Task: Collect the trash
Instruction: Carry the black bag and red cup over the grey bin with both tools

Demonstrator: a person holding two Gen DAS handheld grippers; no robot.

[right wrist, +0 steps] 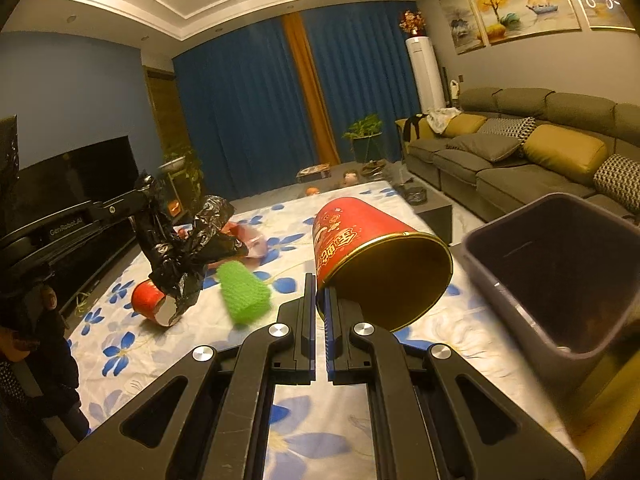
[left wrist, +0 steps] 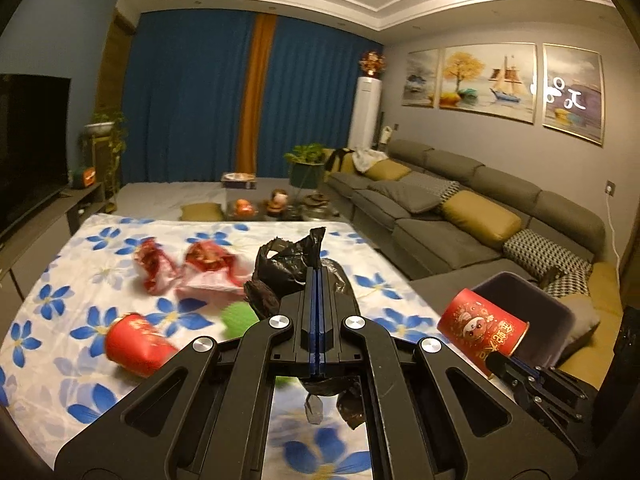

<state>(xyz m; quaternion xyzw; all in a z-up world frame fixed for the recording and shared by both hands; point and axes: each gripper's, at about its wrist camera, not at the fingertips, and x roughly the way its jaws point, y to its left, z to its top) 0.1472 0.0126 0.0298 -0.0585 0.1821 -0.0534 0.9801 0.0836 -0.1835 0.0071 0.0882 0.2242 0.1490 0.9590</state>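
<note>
My left gripper is shut on a crumpled black plastic bag, which hangs above the floral cloth; the right wrist view shows this gripper and the bag at the left. My right gripper is shut on the rim of a red paper cup, tilted with its gold mouth toward a dark purple bin. On the cloth lie another red cup, a green foam net and red wrappers.
A grey sofa with yellow cushions runs along the right. A television on a low cabinet stands at the left. Beyond the cloth's far edge is a low table with small items. A person's dark clothing shows at the lower left.
</note>
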